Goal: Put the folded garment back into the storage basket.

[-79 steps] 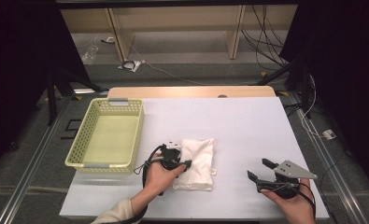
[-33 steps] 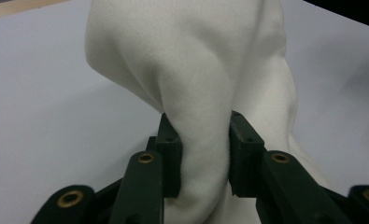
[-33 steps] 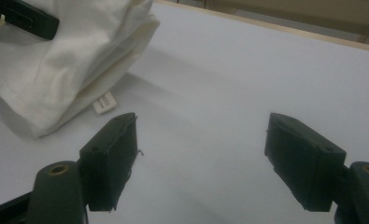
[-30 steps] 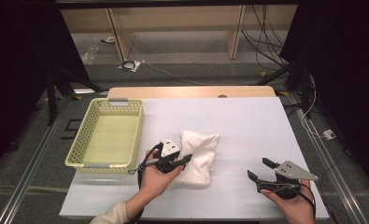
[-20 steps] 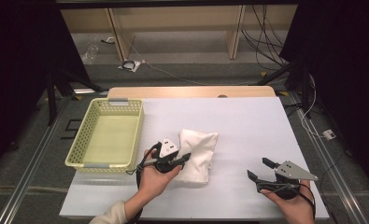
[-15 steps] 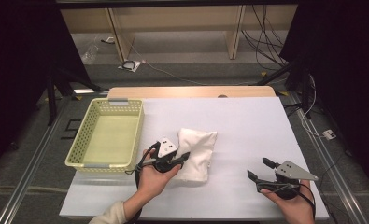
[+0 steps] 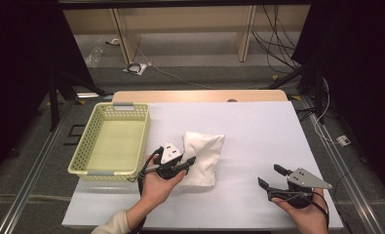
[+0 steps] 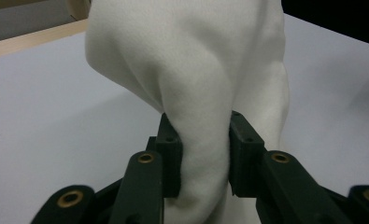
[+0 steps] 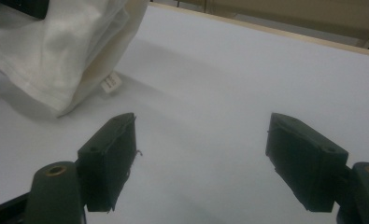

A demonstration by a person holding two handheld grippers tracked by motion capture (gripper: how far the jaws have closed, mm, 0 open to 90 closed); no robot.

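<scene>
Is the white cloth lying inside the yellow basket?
No, the white cloth lies on the table to the right of the basket, pinched by the left gripper.

white folded cloth (image 7: 203, 156) bunched, 1 fold pinched and raised, far part resting on table, right of basket.

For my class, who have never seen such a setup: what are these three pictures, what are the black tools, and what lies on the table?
A person sits at a white table holding a hand tool with a two-jawed claw in each hand. One picture looks down from above; the other two come from cameras riding on each tool, looking along its jaws. The left claw pinches a fold of a white cloth, lifting one end. The right claw rests open over bare table, holding nothing. A yellow basket stands at the left; nothing can be seen in it.
</scene>
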